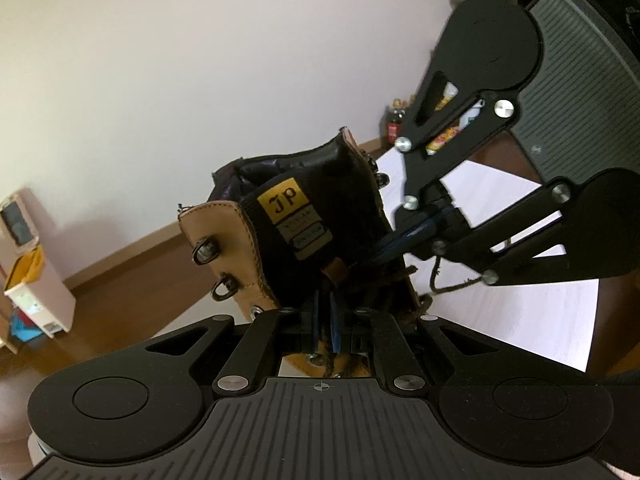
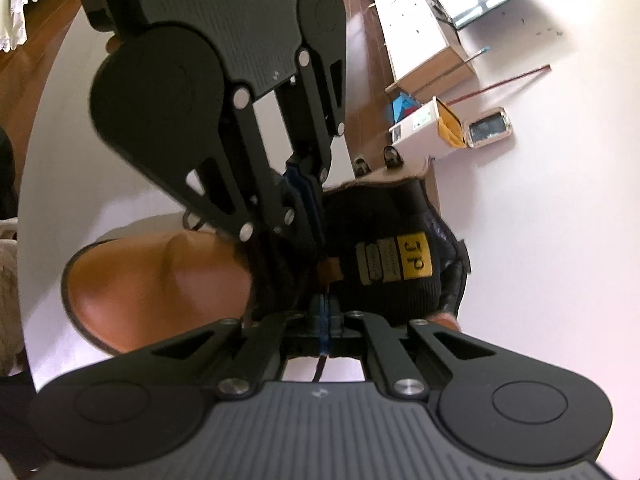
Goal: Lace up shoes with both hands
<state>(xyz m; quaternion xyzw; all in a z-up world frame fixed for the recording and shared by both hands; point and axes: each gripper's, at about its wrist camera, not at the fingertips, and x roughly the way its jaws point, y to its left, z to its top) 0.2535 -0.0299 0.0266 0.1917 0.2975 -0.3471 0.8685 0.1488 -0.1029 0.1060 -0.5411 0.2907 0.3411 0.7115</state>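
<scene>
Just beyond both closed tools (image 1: 326,330) (image 2: 325,328) stands the boot (image 1: 296,216).

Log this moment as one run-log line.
left hand-held gripper: shut on lace | right hand-held gripper: shut on lace | boot: on white table, upper hooks unlaced

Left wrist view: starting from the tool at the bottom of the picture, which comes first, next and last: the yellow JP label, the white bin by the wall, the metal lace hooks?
1. Metal lace hooks, on the tan flap just up and left of the left tool.
2. Yellow JP label, higher, on the boot's black tongue.
3. White bin, far left on the floor by the wall.
</scene>
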